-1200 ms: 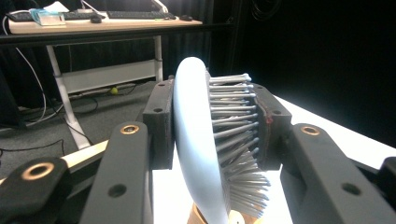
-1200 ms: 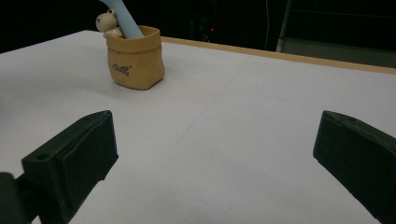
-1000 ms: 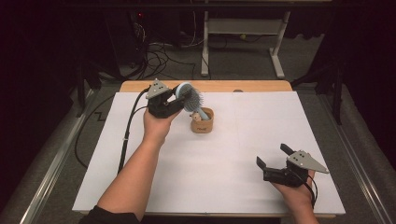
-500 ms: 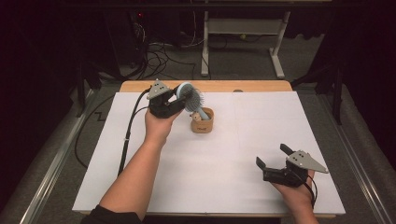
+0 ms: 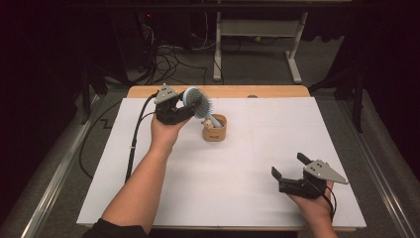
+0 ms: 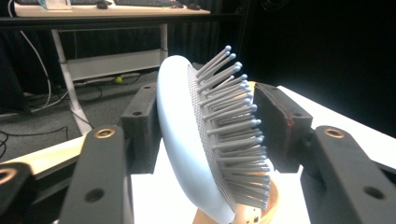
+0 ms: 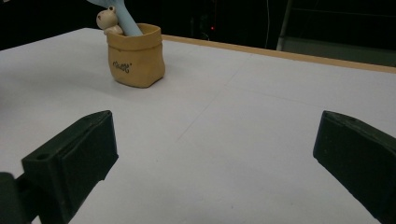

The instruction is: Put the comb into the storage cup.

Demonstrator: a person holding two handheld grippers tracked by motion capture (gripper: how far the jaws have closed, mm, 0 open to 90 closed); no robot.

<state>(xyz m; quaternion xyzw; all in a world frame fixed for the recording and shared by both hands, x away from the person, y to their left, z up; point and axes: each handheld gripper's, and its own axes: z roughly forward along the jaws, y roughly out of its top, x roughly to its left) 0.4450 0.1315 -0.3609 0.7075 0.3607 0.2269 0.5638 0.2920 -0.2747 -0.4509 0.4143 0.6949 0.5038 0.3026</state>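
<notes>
1. The left gripper has just been opening around the hairbrush; its pads stand either side of the head, seemingly no longer pressing.
2. The hairbrush stands handle-down in the tan pot, long axis tilted up toward that gripper.
3. The right gripper, jaws spread and empty, rests well apart.
4. The white table is otherwise bare; the room is dark.

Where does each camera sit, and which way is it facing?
High view: above the table's near side, looking forward and down; both forearms, left claw, right claw.
Left gripper view: on the left claw, facing the hairbrush between its jaws.
Right gripper view: on the right claw, looking across the table.
Shared: the tan holder, in all three.
</notes>
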